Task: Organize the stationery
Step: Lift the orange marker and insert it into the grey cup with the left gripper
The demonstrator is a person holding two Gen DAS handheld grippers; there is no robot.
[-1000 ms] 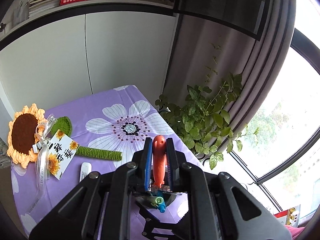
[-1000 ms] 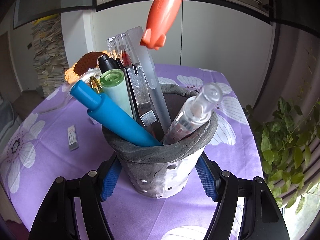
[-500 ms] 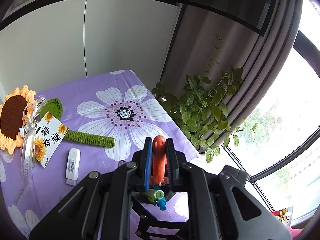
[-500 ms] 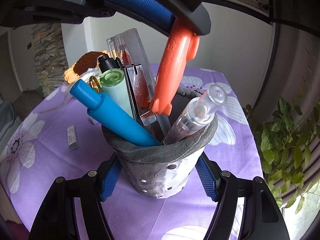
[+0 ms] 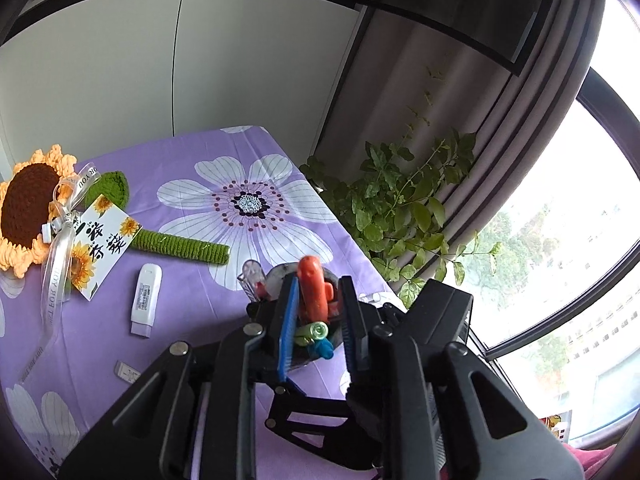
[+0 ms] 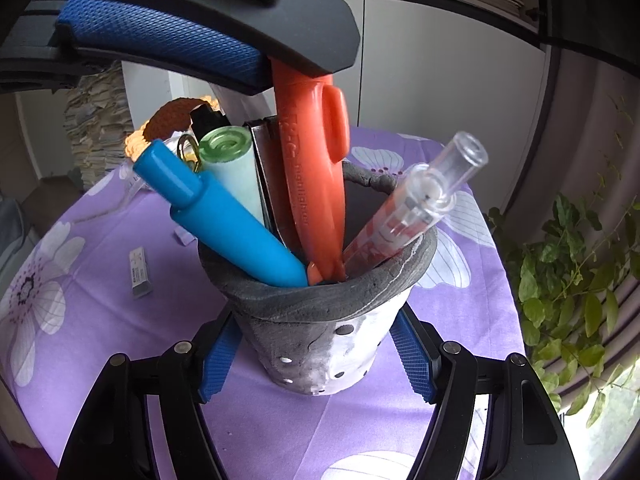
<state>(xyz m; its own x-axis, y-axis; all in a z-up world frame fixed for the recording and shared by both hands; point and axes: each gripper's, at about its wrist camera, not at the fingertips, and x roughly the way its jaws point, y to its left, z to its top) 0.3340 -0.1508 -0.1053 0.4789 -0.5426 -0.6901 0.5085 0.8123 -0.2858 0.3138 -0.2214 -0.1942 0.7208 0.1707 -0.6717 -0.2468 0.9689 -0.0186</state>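
Orange plastic highlighter (image 6: 316, 184), light, stiff and slick, sits tip-down in my grey clay pen pot (image 6: 324, 328); left gripper (image 5: 318, 304) released around its cap at twelve o'clock, right gripper (image 6: 316, 364) bracing the pot.

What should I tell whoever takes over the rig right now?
Left claw: open around the orange highlighter, which already stands in the gray pen holder.
Right claw: its fingers flank the holder's base; contact unclear.
Done: blue marker, green pen and clear pen are in the holder.
Left: white USB stick and a small item lie on the table.
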